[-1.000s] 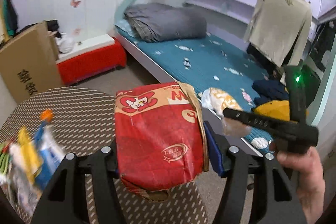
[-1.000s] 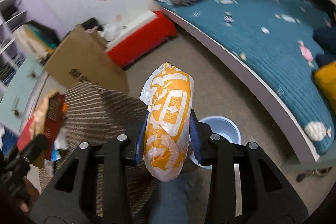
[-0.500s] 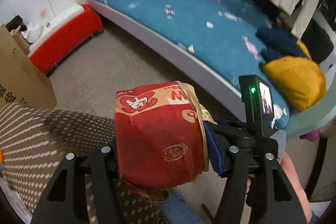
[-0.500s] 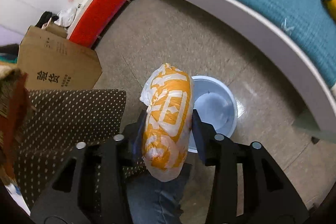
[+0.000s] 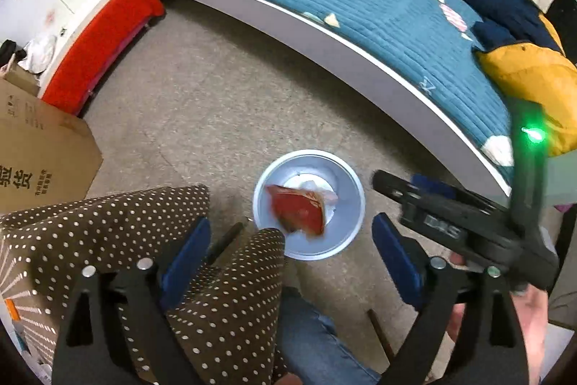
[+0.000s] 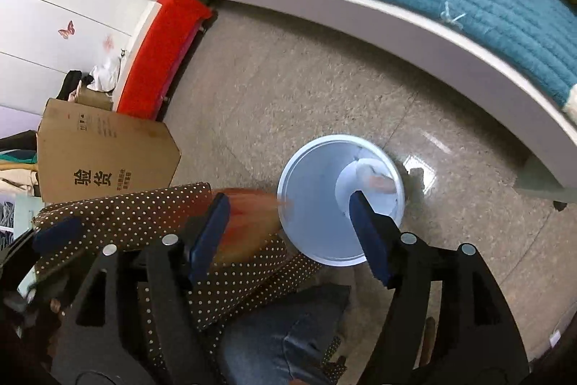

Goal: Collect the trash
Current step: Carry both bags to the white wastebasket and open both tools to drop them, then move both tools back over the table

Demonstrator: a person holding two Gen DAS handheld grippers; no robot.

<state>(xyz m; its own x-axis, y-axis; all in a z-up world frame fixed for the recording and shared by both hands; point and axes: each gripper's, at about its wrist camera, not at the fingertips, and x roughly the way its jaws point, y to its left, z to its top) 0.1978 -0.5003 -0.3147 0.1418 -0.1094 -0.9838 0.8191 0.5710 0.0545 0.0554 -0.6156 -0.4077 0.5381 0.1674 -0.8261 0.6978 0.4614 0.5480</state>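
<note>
Grey floor, white bin [image 5: 346, 233]; red packet [image 5: 299, 210] inside, tilted; both claws [image 5: 290, 255] [image 6: 288, 233] just opened, empty.

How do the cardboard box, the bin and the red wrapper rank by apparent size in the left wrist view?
1. cardboard box, though cut off by the frame edge
2. bin
3. red wrapper, lying inside the bin

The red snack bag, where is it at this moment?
In the left wrist view the red snack bag is inside the pale blue bin on the floor, just past the dotted tablecloth's edge, between the open left gripper's fingers.
</note>
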